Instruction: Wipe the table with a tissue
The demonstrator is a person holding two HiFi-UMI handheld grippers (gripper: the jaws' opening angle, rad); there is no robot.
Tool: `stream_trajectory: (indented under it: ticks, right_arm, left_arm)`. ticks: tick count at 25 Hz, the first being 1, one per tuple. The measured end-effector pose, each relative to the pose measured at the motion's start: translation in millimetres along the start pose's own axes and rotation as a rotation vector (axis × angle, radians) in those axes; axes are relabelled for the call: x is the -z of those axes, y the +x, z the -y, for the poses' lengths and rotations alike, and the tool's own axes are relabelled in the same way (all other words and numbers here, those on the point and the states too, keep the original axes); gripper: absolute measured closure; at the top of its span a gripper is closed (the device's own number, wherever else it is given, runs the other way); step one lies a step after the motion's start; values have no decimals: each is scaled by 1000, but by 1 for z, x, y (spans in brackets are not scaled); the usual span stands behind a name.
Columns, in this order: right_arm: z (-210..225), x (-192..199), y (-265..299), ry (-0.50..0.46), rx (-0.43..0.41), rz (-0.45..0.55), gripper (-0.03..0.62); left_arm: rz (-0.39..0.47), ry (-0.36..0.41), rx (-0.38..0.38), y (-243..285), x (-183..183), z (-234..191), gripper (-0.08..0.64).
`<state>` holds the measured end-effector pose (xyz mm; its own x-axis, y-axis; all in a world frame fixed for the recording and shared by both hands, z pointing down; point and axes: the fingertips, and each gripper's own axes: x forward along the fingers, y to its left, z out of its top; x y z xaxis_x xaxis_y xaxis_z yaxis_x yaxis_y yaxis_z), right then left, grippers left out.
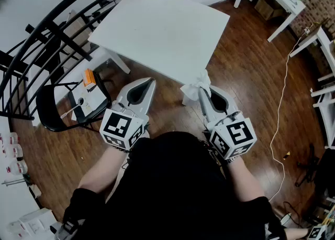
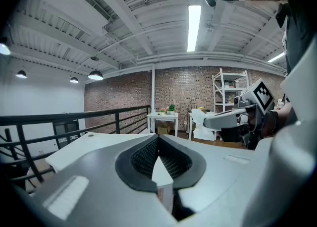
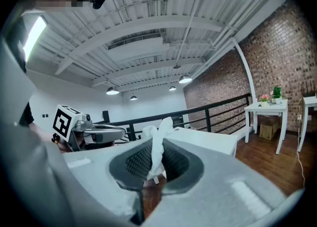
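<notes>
Right hand-held gripper (image 1: 203, 91) is clamped on a bunched white tissue (image 1: 194, 88), mid-frame, right at the near corner of the white bench (image 1: 162, 29). Left hand-held gripper (image 1: 152, 80) sits alongside with its jaws pinched together, near the bench edge.

Table (image 1: 157, 29) ahead; chair (image 1: 65, 105) L of it; tissue (image 1: 189, 92) at near corner in R tool (image 1: 203, 89); L tool (image 1: 148, 82) beside.
</notes>
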<state>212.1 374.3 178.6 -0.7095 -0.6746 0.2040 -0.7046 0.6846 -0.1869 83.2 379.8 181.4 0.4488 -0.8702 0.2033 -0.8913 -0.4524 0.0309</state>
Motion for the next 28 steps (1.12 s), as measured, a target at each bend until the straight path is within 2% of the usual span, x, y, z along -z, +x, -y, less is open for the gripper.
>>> stream_trajectory:
  ticks: [14,23,28]
  right_arm:
    - [36,9,-12,30,42,-11,575]
    - [69,2,15,25,79,-33,575]
    - [83,3,50,20,88,-65,575]
  left_arm:
    - [-17,-6,41,34,2,19,545]
    - [-12,-26,86,82,1,5,545]
    - [-16,-49,105,111,5,-20,545]
